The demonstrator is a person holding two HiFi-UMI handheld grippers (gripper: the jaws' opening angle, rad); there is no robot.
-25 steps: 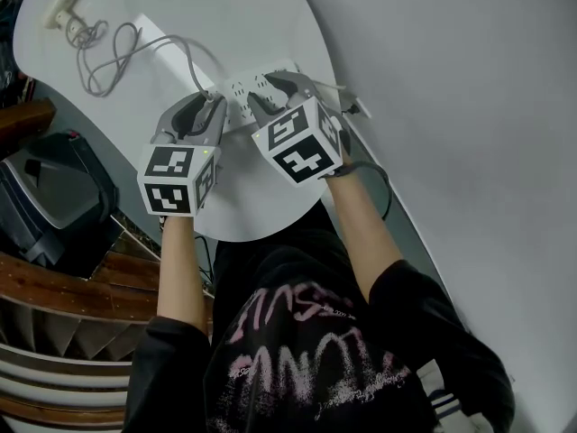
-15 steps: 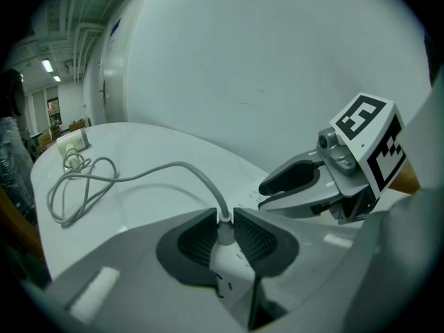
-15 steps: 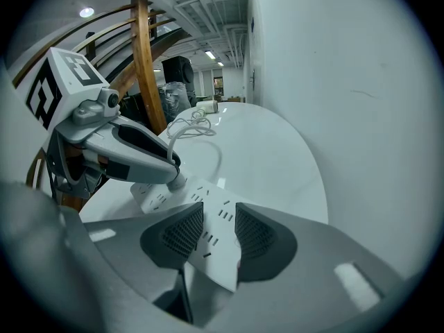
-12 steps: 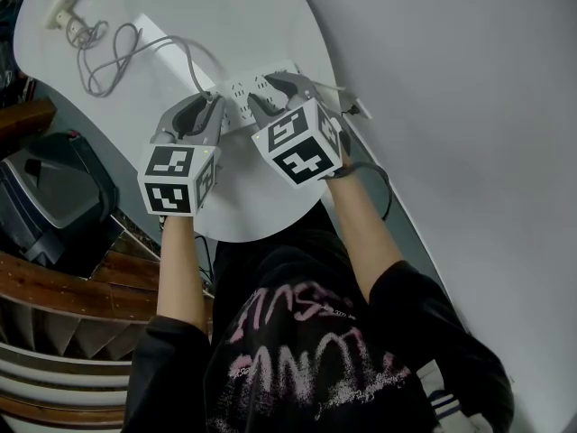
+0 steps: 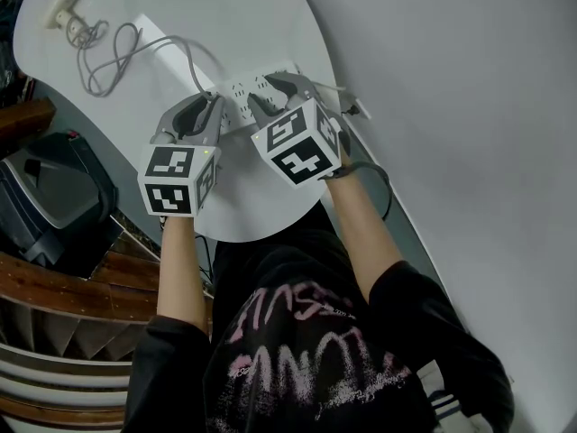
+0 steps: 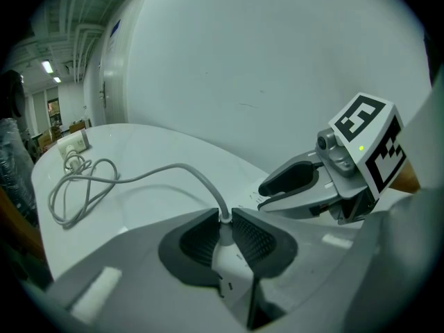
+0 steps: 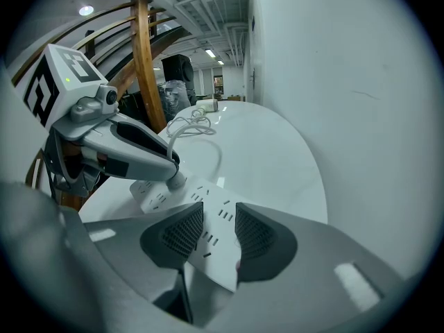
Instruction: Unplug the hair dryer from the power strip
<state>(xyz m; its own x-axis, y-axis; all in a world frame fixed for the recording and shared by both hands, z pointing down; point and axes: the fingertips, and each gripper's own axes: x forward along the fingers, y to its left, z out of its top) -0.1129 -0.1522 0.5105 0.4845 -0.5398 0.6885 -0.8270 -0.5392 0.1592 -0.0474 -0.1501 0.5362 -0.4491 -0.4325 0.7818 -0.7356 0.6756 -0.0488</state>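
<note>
The white power strip (image 5: 243, 90) lies on the round white table (image 5: 225, 25). My left gripper (image 5: 213, 105) is shut on the hair dryer's plug (image 6: 223, 245), which sits in the strip. The grey cord (image 6: 173, 171) rises from the plug and loops away to the small hair dryer (image 5: 61, 5) at the table's far end. My right gripper (image 5: 270, 93) straddles the strip (image 7: 208, 238), with its pads (image 7: 182, 234) pressed against both long sides. In the right gripper view, the left gripper's (image 7: 170, 166) tips meet at the plug (image 7: 177, 180).
A white wall (image 5: 469, 106) runs along the table's right side. Dark bins (image 5: 50, 197) and a wooden stair rail (image 5: 54, 287) stand left of the table. A dark cable (image 5: 374, 174) hangs off the table edge by my right forearm.
</note>
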